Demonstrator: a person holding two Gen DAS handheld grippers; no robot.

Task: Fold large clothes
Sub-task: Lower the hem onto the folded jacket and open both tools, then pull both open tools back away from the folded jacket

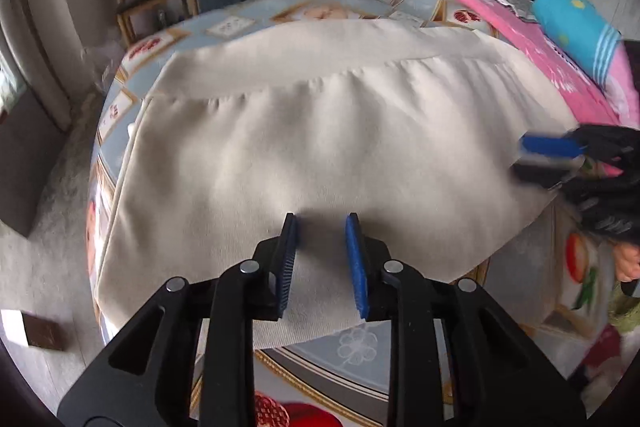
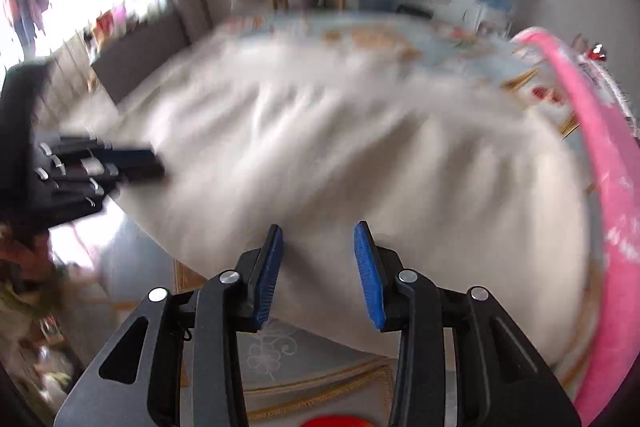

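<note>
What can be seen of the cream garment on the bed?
The garment is a large cream piece of soft, ribbed-looking fabric with a gathered seam across it and a plain band beyond. It lies spread flat on the patterned bed, lightly wrinkled, its left edge hanging over the side. The pink quilt lies beside its right edge. The left gripper is open just over its near edge; the right gripper is at its right edge, contact unclear.

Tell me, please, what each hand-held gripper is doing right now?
Left hand-held gripper: open, nothing gripped, above the cream garment.
Right hand-held gripper: open, nothing gripped, above the same garment.
</note>
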